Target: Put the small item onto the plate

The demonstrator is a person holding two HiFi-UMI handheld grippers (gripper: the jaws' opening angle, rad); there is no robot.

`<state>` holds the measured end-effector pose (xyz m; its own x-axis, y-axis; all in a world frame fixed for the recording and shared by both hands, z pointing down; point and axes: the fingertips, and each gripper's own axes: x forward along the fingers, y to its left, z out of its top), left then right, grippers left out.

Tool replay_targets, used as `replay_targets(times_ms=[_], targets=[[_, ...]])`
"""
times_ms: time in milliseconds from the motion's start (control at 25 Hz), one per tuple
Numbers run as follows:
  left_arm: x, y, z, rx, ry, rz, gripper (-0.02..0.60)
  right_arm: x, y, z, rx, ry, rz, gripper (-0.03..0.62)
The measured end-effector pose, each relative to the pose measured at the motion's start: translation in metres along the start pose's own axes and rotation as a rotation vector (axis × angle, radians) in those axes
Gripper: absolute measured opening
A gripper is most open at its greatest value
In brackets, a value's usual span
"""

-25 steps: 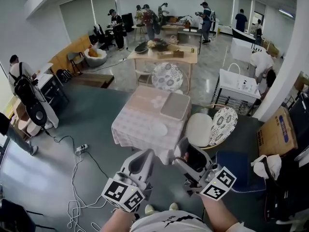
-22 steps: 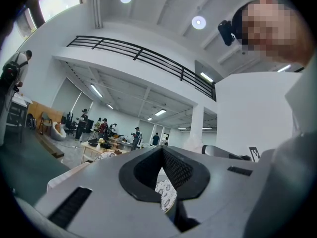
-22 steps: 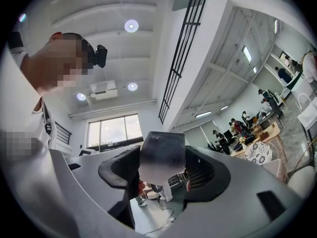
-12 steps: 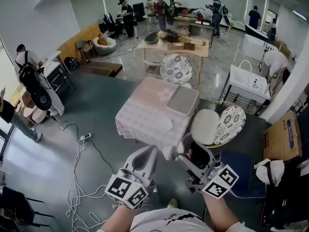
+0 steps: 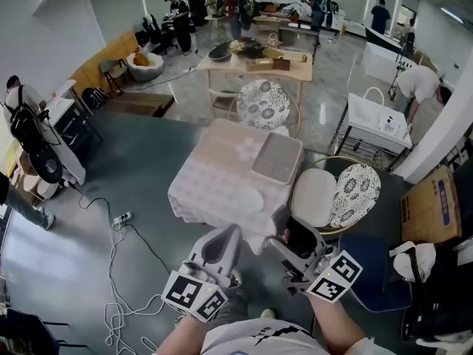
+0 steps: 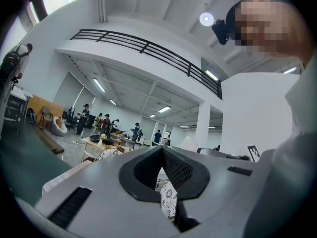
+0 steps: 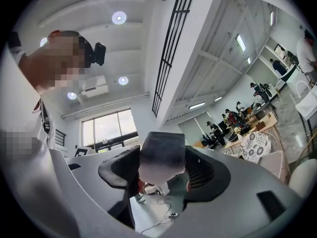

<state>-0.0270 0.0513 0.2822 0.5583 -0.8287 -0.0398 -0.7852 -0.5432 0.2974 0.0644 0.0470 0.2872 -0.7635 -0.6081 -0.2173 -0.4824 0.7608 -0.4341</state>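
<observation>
My right gripper [image 5: 297,237] is shut on a small dark item [image 7: 161,156], which fills the gap between its jaws in the right gripper view; in the head view the item [image 5: 301,238] shows as a dark lump. My left gripper [image 5: 223,244] is shut with nothing in it, jaws meeting in the left gripper view [image 6: 164,181]. Both are held low in front of my body, short of the table [image 5: 207,176] with its pink checked cloth. A white plate [image 5: 235,198] lies near the table's near edge. A grey tray [image 5: 277,157] lies at its far right.
A round white chair [image 5: 314,197] with a patterned back [image 5: 357,193] stands right of the table; another patterned chair [image 5: 261,103] stands behind it. Cables and a power strip [image 5: 122,218] lie on the floor at left. A cardboard box [image 5: 425,209] is at far right. People work at the far tables.
The head view has shifted a little and the table sits slightly lower left in the frame. Both grippers keep the same pose, the right still holding the item.
</observation>
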Motion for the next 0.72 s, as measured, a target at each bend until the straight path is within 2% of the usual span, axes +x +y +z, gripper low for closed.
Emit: replay_targets(times_ms=[320,520,720], targets=[[0.052,0.092,-0.002,0.012,0.050,-0.044,0.005,0.080,-0.055,-0.028,0.023,0.018,-0.076,0.288],[0.084,0.131,-0.013,-0.017,0.094,-0.093,0.005,0.114,-0.088,-0.043,0.025,0.055,-0.109,0.288],[0.113,0.159,-0.041,-0.036,0.135,-0.112,0.005,0.126,-0.129,-0.065,0.021,0.102,-0.167,0.288]])
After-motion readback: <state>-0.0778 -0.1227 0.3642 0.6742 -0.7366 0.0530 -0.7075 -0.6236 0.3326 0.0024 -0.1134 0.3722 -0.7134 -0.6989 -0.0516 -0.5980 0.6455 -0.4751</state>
